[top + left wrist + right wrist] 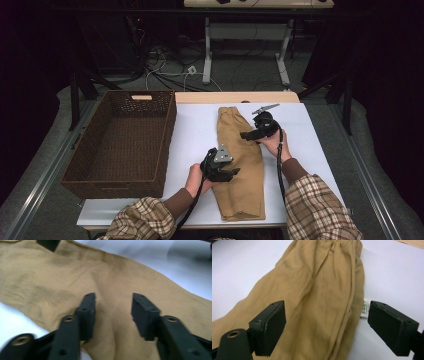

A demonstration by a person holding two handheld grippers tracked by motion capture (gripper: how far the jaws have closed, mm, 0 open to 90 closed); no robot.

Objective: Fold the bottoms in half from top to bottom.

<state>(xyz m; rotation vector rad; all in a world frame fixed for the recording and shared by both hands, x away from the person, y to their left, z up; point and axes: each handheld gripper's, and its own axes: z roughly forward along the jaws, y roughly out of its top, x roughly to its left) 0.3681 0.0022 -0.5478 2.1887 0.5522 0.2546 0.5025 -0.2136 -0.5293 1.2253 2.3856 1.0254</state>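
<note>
Tan trousers lie flat on the white table, waistband at the far end. My left gripper rests on their left edge about halfway down. In the left gripper view its jaws stand partly apart, with a low ridge of the tan cloth between them and the pads not pressing on it. My right gripper hovers over the upper part of the trousers. In the right gripper view it is wide open above the cloth, near a white label at the seam.
A large brown wicker basket stands at the table's left side, close to the trousers. A bare wooden strip runs along the far edge. Cables and a table frame lie on the floor beyond.
</note>
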